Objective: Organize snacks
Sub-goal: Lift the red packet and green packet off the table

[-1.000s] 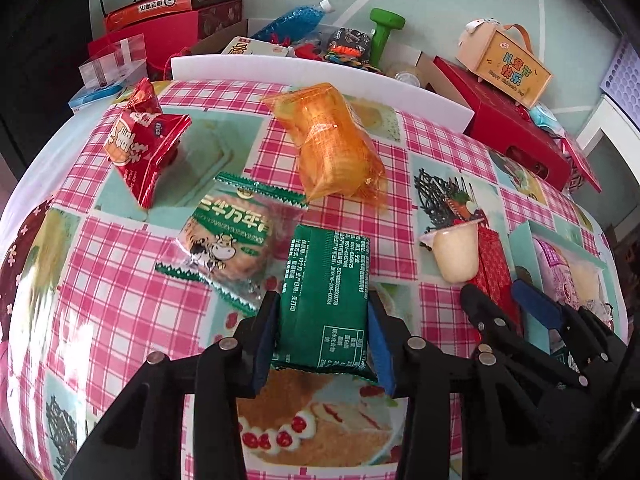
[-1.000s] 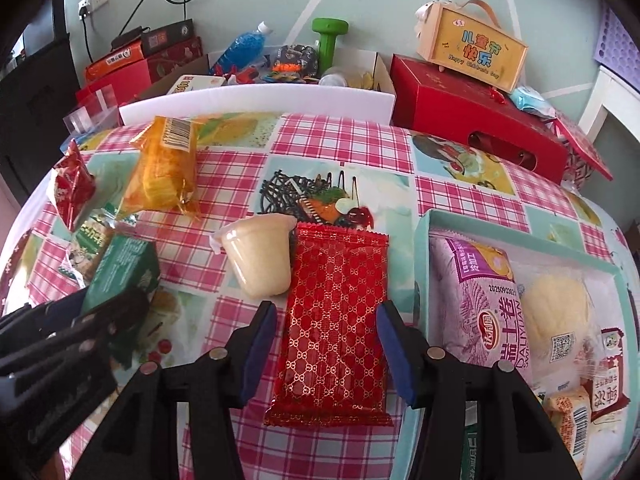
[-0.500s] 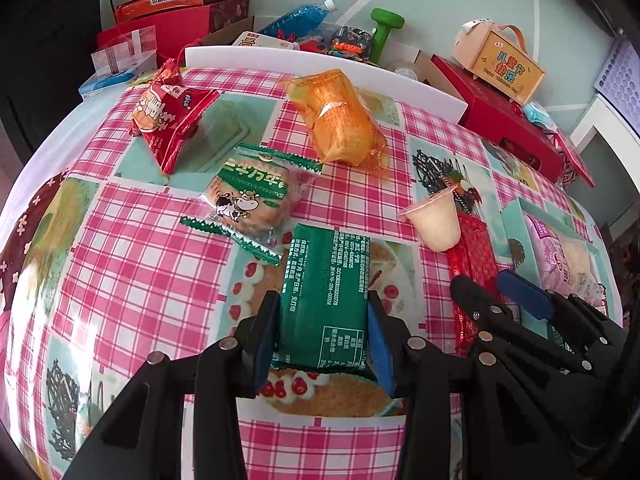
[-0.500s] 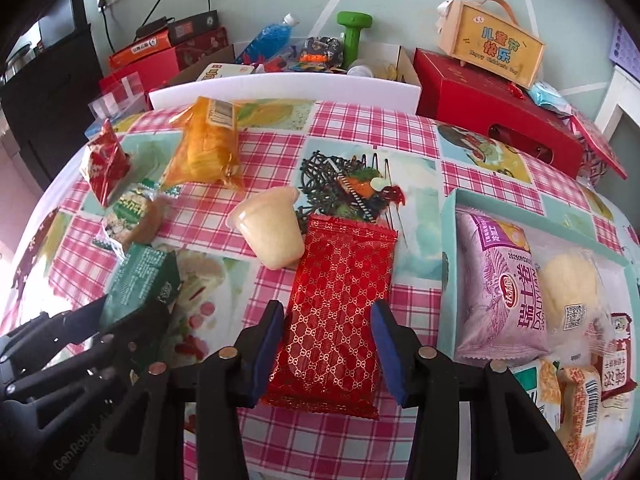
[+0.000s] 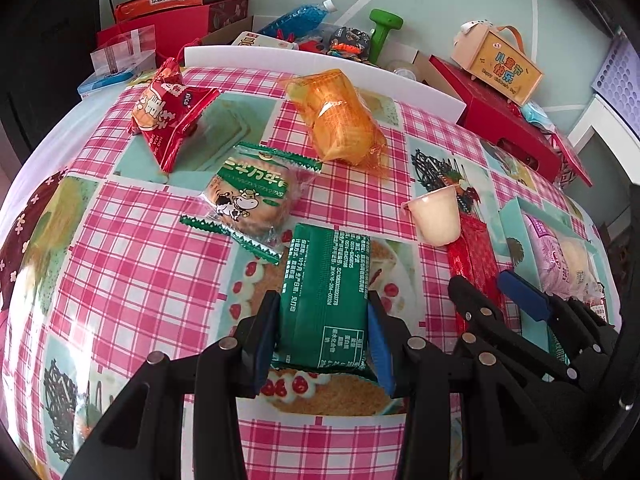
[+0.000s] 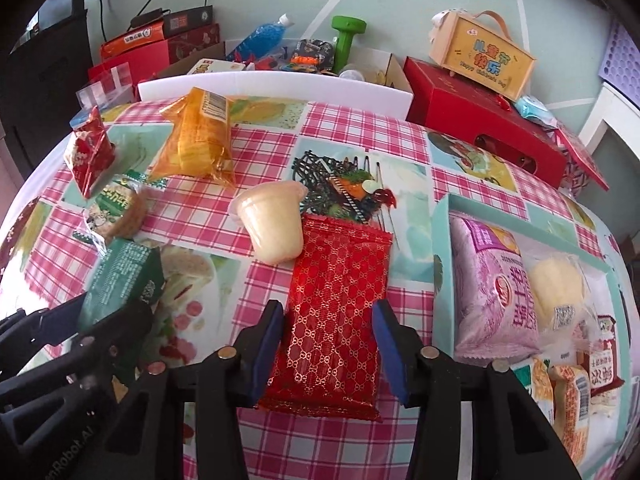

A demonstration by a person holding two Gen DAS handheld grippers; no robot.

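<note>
— Since a second ago, has anything shifted?

— Both grippers have drawn back toward the near edge of the worktop [image 5: 120, 280], carrying their packets along. The left gripper [image 5: 322, 336] has its jaws clamped on the sides of the green packet [image 5: 326, 292], printed side up, blue pads pressing in on both edges. That packet now sits clear of the cow-print biscuit pack [image 5: 252, 200], which it nearly touched before.

— And the right one?

— The right gripper [image 6: 328, 352] has its jaws closed against the long edges of the red patterned packet [image 6: 340, 300]. Its far end has slid out from beside the jelly cup [image 6: 276, 228] (the cup lies tipped on its side, rim toward the far edge) and now only touches the cup's base.

— Where is everything else?

— The orange wrapped cakes [image 6: 198, 140] and the red triangular bag [image 6: 88, 152] lie toward the far left, well apart from both grippers. The teal tray [image 6: 442, 240] stands just right of the red packet, holding a purple bag [image 6: 492, 288] and several other wrapped snacks. Whether either gripped packet is lifted off the worktop, I cannot tell.
</note>
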